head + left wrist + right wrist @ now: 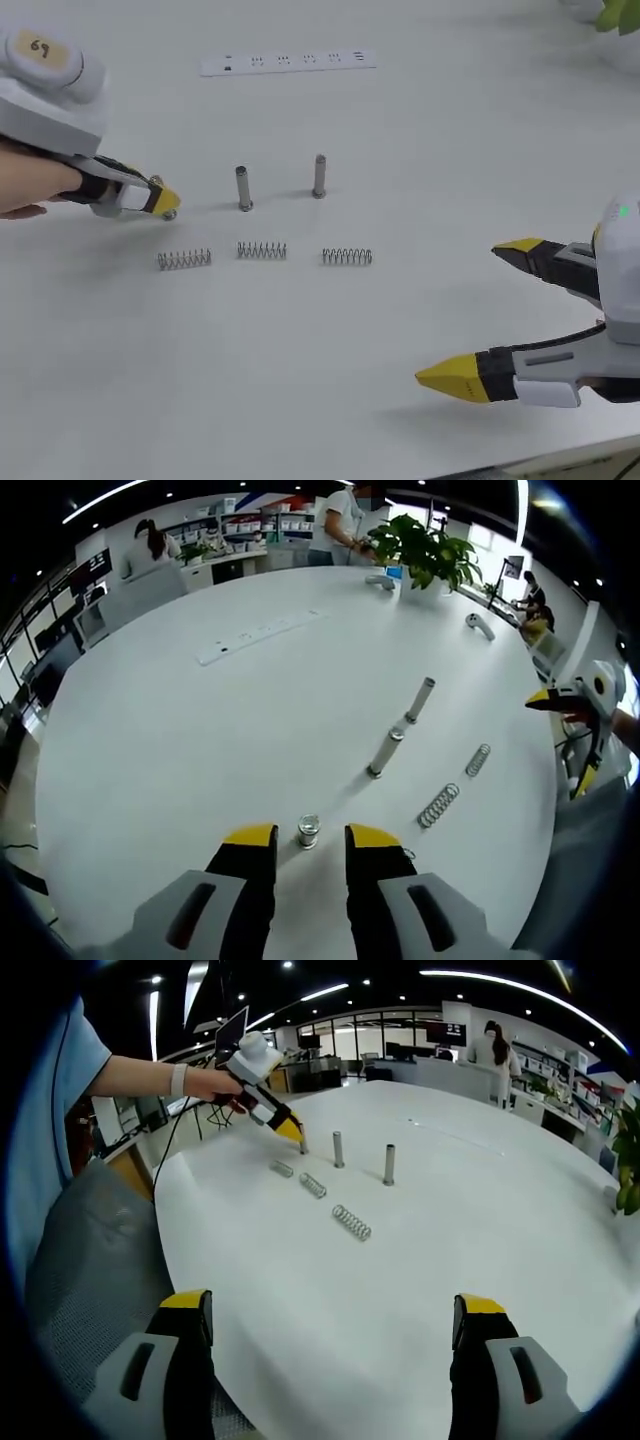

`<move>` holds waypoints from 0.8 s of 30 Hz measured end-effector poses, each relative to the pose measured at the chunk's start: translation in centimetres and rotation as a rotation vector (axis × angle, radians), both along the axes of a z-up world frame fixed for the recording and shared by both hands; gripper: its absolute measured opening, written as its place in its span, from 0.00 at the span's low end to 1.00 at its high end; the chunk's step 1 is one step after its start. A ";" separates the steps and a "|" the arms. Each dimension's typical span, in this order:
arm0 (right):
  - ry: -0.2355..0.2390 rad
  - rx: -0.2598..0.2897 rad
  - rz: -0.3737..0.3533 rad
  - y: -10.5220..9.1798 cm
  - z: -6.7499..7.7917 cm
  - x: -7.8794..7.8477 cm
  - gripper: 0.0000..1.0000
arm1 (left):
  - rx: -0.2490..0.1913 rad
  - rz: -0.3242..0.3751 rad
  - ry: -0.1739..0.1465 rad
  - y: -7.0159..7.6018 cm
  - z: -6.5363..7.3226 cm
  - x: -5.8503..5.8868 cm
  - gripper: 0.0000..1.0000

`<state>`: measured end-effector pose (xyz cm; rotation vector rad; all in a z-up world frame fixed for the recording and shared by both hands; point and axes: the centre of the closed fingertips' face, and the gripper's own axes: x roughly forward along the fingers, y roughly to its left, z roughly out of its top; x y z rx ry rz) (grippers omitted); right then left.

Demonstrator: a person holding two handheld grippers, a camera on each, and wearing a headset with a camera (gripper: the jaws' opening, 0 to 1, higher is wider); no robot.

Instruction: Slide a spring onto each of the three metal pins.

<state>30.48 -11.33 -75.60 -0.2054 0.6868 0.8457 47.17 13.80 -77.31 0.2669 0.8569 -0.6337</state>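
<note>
Two metal pins stand upright, one in the middle (242, 188) and one to its right (319, 176). A third pin (308, 830) stands between the tips of my left gripper (311, 836), with a small gap on each side; the jaws are narrowly open. In the head view the left gripper (165, 203) is at the left, with that pin (170, 213) at its tip. Three springs lie in a row before the pins: left (184, 260), middle (262, 251), right (347, 257). My right gripper (478, 312) hovers wide open at the right, holding nothing.
A white power strip (288, 63) lies at the far side of the white table (300, 380). The table's near edge runs along the bottom right. A potted plant (425, 550) stands at the table's far end, with people and desks beyond.
</note>
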 end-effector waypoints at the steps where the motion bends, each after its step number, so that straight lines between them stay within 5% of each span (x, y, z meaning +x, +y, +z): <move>1: 0.000 0.000 0.000 0.0 0.0 0.0 0.99 | -0.001 0.002 -0.005 0.0 0.0 0.1 0.24; 10: -0.004 0.001 0.004 0.1 0.2 0.2 0.99 | -0.019 0.020 -0.040 0.4 0.2 0.0 0.57; 13: -0.008 0.003 0.006 0.1 0.3 0.4 0.99 | -0.097 0.052 -0.024 0.0 0.2 -0.4 0.71; 16: -0.010 0.009 -0.002 0.0 0.4 0.7 1.00 | -0.080 0.032 -0.042 0.2 0.0 -0.8 0.84; 19: -0.014 0.009 -0.003 0.0 0.5 0.9 1.00 | -0.106 0.022 -0.047 0.1 0.1 -1.2 0.93; 24: -0.017 0.022 -0.011 0.1 0.8 1.2 1.00 | -0.129 -0.006 -0.053 0.2 0.0 -1.7 0.98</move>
